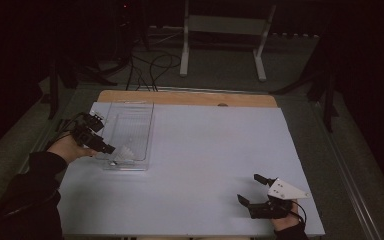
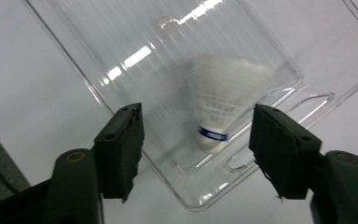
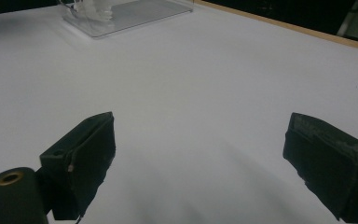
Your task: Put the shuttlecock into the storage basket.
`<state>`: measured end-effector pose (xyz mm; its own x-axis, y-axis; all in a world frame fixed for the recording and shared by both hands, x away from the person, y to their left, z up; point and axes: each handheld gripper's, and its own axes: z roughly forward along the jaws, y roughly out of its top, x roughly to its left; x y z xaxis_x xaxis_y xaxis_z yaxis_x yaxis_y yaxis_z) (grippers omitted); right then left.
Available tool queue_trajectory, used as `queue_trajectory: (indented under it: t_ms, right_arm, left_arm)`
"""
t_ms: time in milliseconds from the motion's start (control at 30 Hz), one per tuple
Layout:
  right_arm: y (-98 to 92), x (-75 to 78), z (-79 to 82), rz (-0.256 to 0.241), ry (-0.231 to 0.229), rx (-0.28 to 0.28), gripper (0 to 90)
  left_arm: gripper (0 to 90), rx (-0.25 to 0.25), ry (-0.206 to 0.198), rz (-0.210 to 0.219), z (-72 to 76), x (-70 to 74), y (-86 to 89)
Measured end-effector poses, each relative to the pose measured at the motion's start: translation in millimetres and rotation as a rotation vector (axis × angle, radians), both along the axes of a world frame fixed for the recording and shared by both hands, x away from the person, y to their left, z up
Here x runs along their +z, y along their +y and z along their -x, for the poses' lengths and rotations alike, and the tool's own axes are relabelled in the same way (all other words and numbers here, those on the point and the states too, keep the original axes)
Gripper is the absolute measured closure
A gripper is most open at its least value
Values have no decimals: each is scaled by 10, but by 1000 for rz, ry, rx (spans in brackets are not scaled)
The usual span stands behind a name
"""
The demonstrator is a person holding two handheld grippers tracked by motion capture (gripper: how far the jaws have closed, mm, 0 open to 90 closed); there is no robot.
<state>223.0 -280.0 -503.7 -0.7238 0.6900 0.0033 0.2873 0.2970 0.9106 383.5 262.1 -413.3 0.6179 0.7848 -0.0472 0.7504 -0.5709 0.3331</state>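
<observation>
You will find no readable text here: the shuttlecock (image 2: 221,109) carries a blue band near its cork, but any lettering there is too blurred.

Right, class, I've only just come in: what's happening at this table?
A person works at a white-topped table with a pair of black tongs in each hand. The left tongs hang open over a clear plastic tray near the table's left edge. A white feathered shuttlecock with a blue band lies in the tray's near end, in line with the gap between the jaws but not gripped. The right tongs are open too, holding nothing, above bare table near the front right.
</observation>
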Motion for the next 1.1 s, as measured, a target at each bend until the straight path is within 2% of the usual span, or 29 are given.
queue_trajectory:
  t_ms: [100, 167, 333, 400, 500, 533, 567, 600, 633, 733, 767, 1033, 1100]
  right_arm:
    - [-1, -1, 0, -1, 1, 0, 92]
    - [-3, -2, 0, 1, 2, -1, 92]
    - [1, -2, 0, -1, 2, 1, 92]
    - [-3, -2, -1, -1, 3, 1, 92]
    - [-6, -4, -3, -6, 4, 2, 92]
    - [-6, -4, -3, -6, 4, 2, 92]
    - [-7, -4, -3, -4, 4, 2, 92]
    - [-7, -4, -3, -4, 4, 2, 92]
    - [-8, -3, -2, -3, 2, 1, 92]
    - [-10, -3, -2, -4, 2, -1, 92]
    - [-11, -4, -3, -3, 4, -1, 92]
    - [-15, -5, -5, -4, 8, -5, 92]
    - [-12, -9, -6, -5, 9, -4, 92]
  left_arm:
    - [256, 9, 5, 29, -1, 4, -34]
    - [218, 14, -2, 29, -4, 5, -49]
    - [64, 16, -5, 53, -6, 14, -66]
    - [10, 1, -9, 56, 3, 19, -88]
    - [0, -14, -50, 57, 22, 49, -149]
    - [0, -14, -50, 57, 22, 49, -149]
    - [0, -24, -72, 62, 29, 69, -180]
    - [0, -24, -72, 62, 29, 69, -180]
    - [0, -34, -87, 87, 34, 84, -212]
    - [0, -46, -100, 100, 38, 99, -250]
    - [0, -69, -119, 99, 43, 103, -291]
    - [0, -79, -129, 121, 44, 134, -393]
    - [0, -84, -144, 127, 53, 164, -431]
